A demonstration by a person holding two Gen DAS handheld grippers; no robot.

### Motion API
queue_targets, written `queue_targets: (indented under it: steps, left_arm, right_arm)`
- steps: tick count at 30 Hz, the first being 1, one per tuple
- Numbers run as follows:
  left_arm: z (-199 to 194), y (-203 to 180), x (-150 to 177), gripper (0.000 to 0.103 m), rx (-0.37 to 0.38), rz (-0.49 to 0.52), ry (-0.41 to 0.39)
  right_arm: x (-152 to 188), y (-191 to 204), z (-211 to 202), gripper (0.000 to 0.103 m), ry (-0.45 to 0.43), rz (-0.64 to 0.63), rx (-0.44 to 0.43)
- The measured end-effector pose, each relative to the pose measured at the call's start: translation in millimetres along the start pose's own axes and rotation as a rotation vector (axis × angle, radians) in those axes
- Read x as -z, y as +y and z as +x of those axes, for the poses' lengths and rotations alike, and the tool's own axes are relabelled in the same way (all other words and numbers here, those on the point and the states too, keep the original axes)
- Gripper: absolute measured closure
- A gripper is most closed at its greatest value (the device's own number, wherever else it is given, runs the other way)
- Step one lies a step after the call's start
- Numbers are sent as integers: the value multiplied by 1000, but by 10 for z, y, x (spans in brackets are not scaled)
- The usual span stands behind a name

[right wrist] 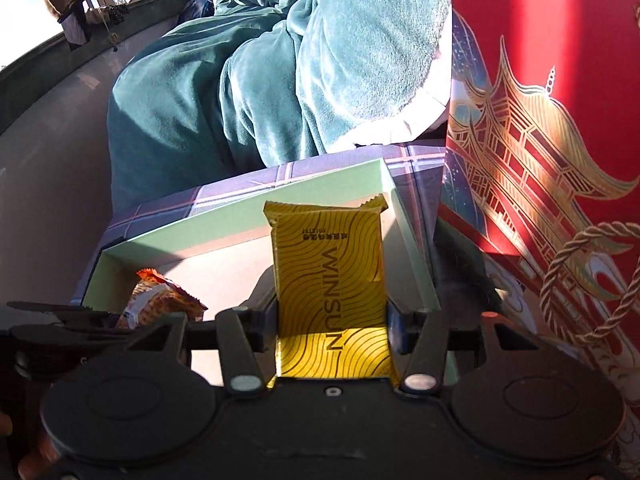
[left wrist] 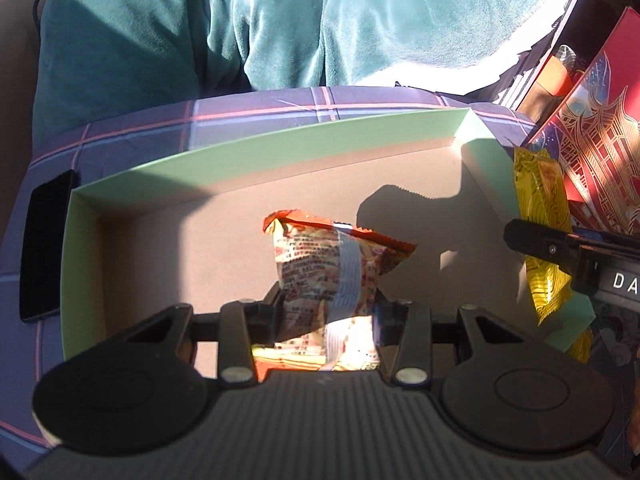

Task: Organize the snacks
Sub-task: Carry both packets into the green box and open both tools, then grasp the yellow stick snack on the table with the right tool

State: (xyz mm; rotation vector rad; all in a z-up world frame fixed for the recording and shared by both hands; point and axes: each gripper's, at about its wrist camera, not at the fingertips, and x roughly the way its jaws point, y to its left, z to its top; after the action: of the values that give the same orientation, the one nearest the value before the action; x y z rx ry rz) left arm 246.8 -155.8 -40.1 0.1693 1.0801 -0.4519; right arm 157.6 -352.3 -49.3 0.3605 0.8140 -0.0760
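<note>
My left gripper is shut on an orange-and-white snack packet and holds it over the floor of an open green-walled cardboard box. My right gripper is shut on a yellow WINSUN snack packet above the box's right wall. The yellow packet and the right gripper's finger also show at the right edge of the left wrist view. The orange packet shows at lower left in the right wrist view.
The box rests on a plaid cloth. A black phone lies left of the box. A red gift bag with gold pagoda art and a rope handle stands right of the box. A person in teal fleece sits behind.
</note>
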Motion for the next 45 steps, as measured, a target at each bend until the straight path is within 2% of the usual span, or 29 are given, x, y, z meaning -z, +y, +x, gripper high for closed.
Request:
queue_targets:
  steps: [3,5,8,11,12,13,14,15,17,18,22,27,33,40,45]
  left_arm:
    - [60,-111,-156,63,5,-15,-27]
    - [125,-186,-296,63,31,-58,-48]
    - [275,-268,-397,63,42,-87,-65]
    - [427,-252,-430,63,66,-108,-52]
    - [451,-246,-439,59,66,-111,-56]
    - [472,-240,-456,52,61,-112,-63]
    - [492,-241,-478,28,55,-109,-58]
    - [474,-238,-488,12,43,-103,-64]
    - [372,-210,-468,8,21,-86,-103]
    - [338,-196,-458,5,16,-80,-107]
    - [107,-144,-367,4,-14,-48,-94]
    - [-229,-71,-70,0,-14,-49,-87]
    - [-595,25,552,0,-14,-42,-60]
    - [-787,92,1212,0,-21,-55,-10]
    - [-805,-14,1477,0,-16,-54,28]
  right_arm:
    - [-344,13,61,52,-19,-29,-10]
    - [-543,58,257,51,44,-65,-28]
    - [-610,117,527,51,88,-128,46]
    - [-573,101,730,47,122,-118,57]
    - [-569,93,753,47,117,-111,59]
    - [-574,72,764,36,111,-93,63]
    - [-591,58,763,26,109,-66,40]
    - [-590,52,745,21,102,-44,24]
    - [-577,79,652,4,69,-45,12]
    - [-570,109,615,2,58,-58,16]
    - [-537,199,415,1,45,-75,8]
    - [-282,232,-7,0,27,-55,-14]
    - [264,145,-567,0,43,-12,3]
    - [962,10,-964,0,88,60,-11]
    - [1262,-139,-1125,0,85,109,4]
